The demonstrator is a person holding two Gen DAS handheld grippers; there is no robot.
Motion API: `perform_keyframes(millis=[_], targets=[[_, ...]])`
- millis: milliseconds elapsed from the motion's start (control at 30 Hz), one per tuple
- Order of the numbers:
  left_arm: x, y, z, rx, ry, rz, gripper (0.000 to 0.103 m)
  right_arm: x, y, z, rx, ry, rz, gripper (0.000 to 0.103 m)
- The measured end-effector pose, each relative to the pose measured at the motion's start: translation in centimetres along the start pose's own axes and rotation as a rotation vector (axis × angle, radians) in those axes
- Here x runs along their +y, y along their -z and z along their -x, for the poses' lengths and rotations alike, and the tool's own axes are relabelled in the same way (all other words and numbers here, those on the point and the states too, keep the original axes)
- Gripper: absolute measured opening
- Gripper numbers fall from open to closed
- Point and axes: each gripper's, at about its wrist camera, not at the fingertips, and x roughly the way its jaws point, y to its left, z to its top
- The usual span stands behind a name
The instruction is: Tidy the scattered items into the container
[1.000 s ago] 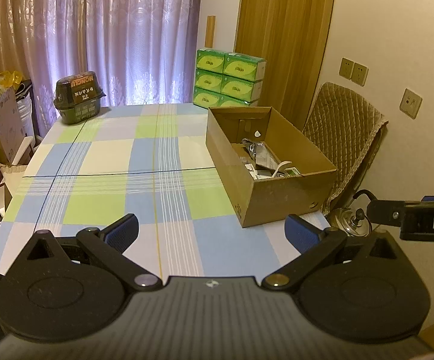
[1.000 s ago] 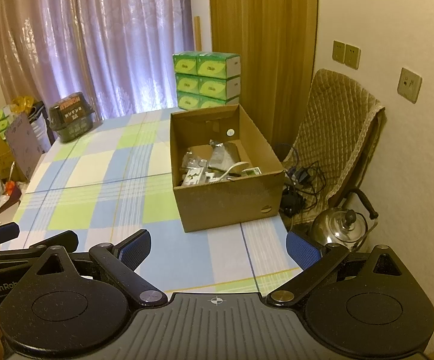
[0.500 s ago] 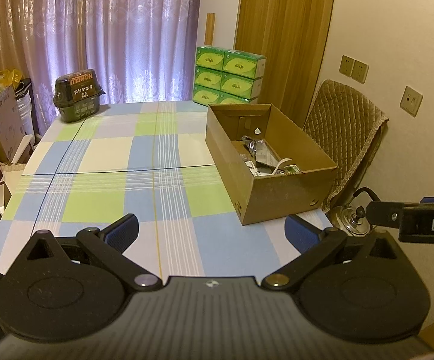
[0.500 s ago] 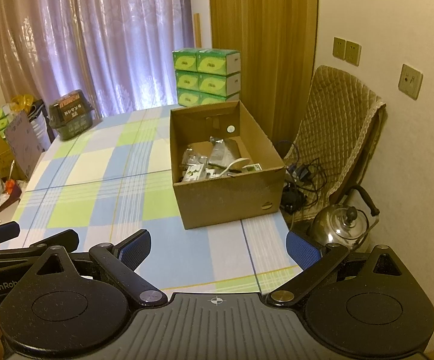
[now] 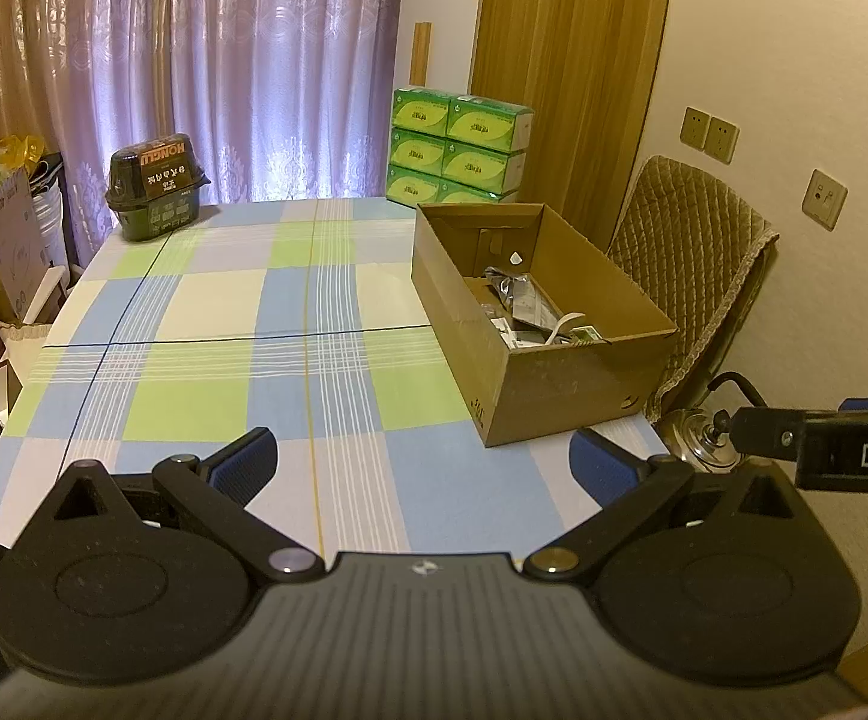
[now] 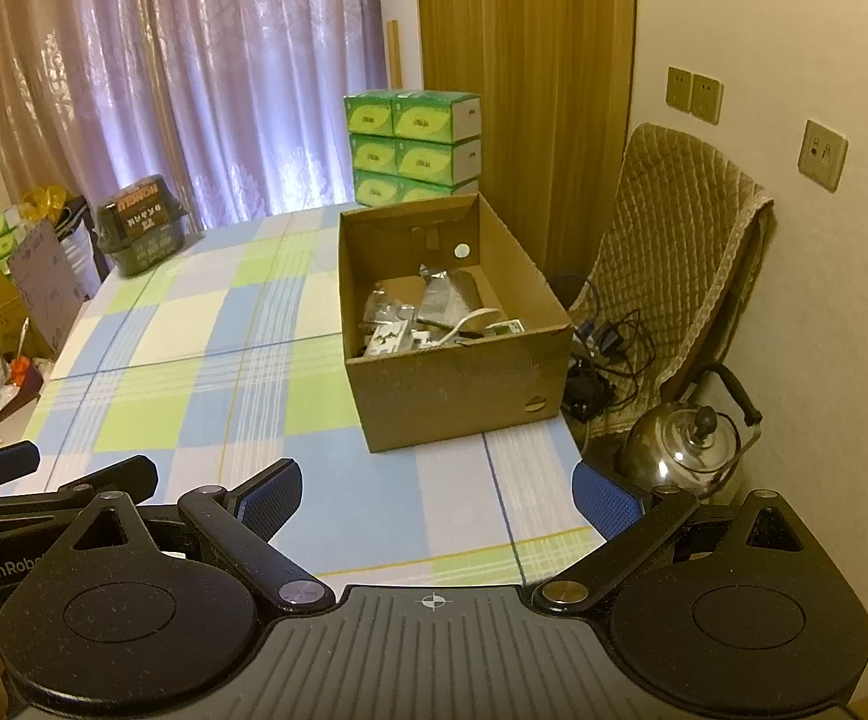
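Note:
A brown cardboard box (image 5: 560,384) (image 6: 452,384) stands on the right side of the checked tablecloth (image 5: 242,324) (image 6: 194,360). Inside it lie several small items, among them silver packets (image 6: 434,300) and a white cable (image 6: 473,321). My left gripper (image 5: 422,468) is open over the table's near edge, nothing between its blue pads. My right gripper (image 6: 437,495) is open too and holds nothing, well short of the box. The left gripper's body (image 6: 56,489) shows at the lower left of the right wrist view.
A dark green lidded container (image 5: 155,186) (image 6: 140,225) sits at the table's far left corner. Stacked green tissue boxes (image 5: 458,147) (image 6: 413,144) stand behind the table. A padded chair (image 6: 668,276), cables and a steel kettle (image 6: 683,438) lie right of the table.
Both grippers have drawn back and risen slightly, so the box looks a little smaller and farther. Both stay open and empty.

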Motion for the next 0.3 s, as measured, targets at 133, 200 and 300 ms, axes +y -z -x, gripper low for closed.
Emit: perform_keyframes(millis=[133,200,300], targets=[[-0.02,0.05,-0.11,-0.001,0.0,-0.002,0.102,-0.01,-0.05,-0.04,0.001,0.0,-0.002,0.101],[-0.02,0.13,-0.17,-0.007,-0.001,-0.001,0.102,-0.01,-0.06,-0.04,0.001,0.0,-0.001,0.101],[0.04,0.36,-0.09,-0.03,-0.006,-0.001,0.102,-0.01,0.15,-0.12,0.003,0.0,-0.003,0.101]])
